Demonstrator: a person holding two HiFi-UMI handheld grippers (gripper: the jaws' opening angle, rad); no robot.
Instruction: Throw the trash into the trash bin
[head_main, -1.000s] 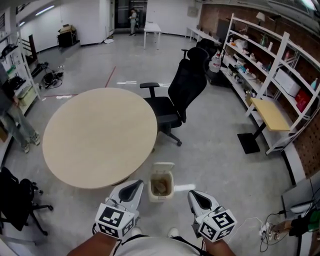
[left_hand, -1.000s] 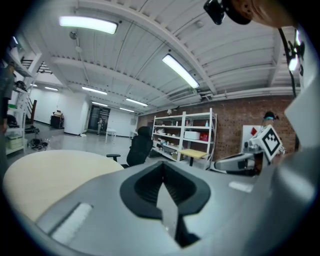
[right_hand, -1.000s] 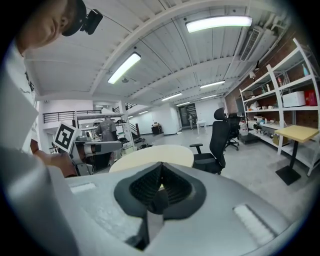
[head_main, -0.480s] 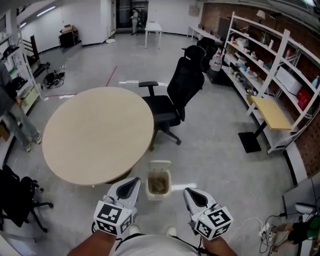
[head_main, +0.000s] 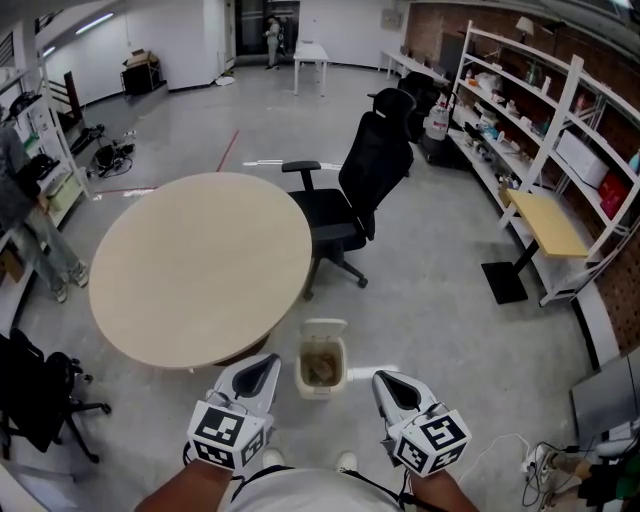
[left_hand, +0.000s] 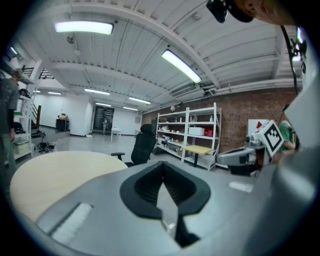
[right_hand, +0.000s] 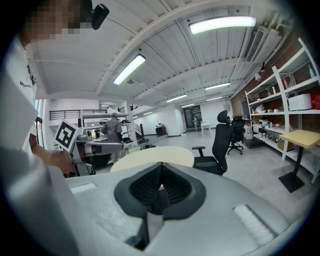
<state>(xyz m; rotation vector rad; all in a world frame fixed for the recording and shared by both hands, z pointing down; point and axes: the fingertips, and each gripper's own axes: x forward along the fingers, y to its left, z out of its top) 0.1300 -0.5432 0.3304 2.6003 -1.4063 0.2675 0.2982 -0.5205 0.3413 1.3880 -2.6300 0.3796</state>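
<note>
Holding left hand-held gripper (head_main: 262, 372) just left of bin (head_main: 321, 392), on its near side, jaws pressed together on nothing. Checking left gripper view: pads meeting in a closed V, only the room beyond. Holding right hand-held gripper (head_main: 392, 385) just right of bin, likewise closed and empty, nose dipped a little below level. Flanking bin rather than reaching into it. Reads as a rest pose, both tools clear of the opening because neither carries anything.

Looking down into bin: lid (head_main: 326, 327) tipped up at the far side, mouth open, brownish trash (head_main: 320, 371) lying inside. Judging the task done or nearly so, with trash in bin and no other piece spotted near it. Leaving the lid up suits dropping from above.

Moving beyond bin, up and left: round surface (head_main: 200, 265), nothing on top, near edge close to bin. Probably why bin sits there, within easy reach for clearing. Beyond bin and slightly right: black chair (head_main: 362, 190), drawn up beside surface. Well right of bin: shelves (head_main: 540, 120) along the brick wall, with a small yellow-topped stand (head_main: 545, 225) in front. Far left of bin: a person (head_main: 25, 215) by some racks, only partly in view. Farthest beyond bin: white table (head_main: 310, 52) near a doorway.
</note>
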